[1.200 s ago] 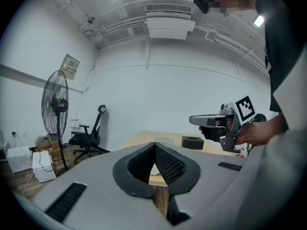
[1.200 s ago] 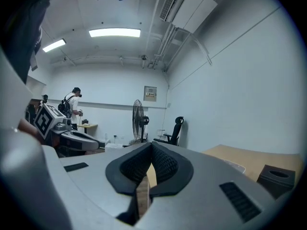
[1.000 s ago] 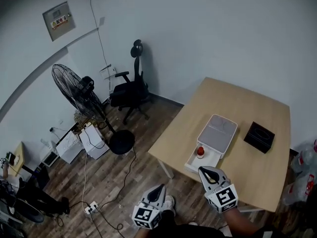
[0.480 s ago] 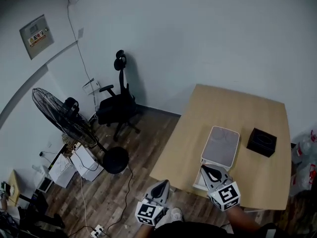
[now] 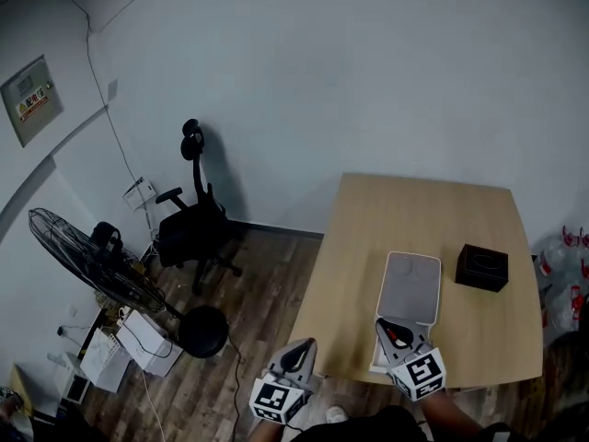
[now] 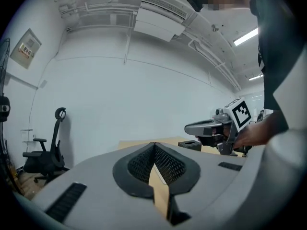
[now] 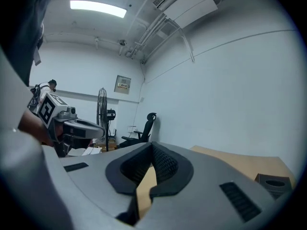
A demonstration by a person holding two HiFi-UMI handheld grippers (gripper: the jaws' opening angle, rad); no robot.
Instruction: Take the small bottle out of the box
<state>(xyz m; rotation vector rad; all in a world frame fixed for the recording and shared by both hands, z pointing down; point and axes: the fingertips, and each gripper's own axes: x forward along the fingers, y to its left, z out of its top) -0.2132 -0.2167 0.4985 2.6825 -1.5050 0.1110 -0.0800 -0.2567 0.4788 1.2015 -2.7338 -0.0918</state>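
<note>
A white box (image 5: 410, 286) with a grey lid lies on the wooden table (image 5: 414, 215). Its open tray end faces the table's near edge. My right gripper (image 5: 394, 330) hangs over that tray end with its jaws shut and nothing in them. It covers the small red-capped bottle, so I cannot make the bottle out. My left gripper (image 5: 296, 353) is shut and empty, out over the floor left of the table. In the left gripper view the closed jaws (image 6: 154, 146) point level at the table, with the right gripper (image 6: 205, 127) off to the right.
A small black box (image 5: 481, 267) sits on the table right of the white box. An office chair (image 5: 191, 230), a standing fan (image 5: 87, 261) and boxes with cables on the floor are to the left. A wall runs behind the table.
The head view has swung right, so the fan and chair slid left. The right gripper moved over the tray end and now covers the bottle that showed a second ago. The left gripper came along beside it.
</note>
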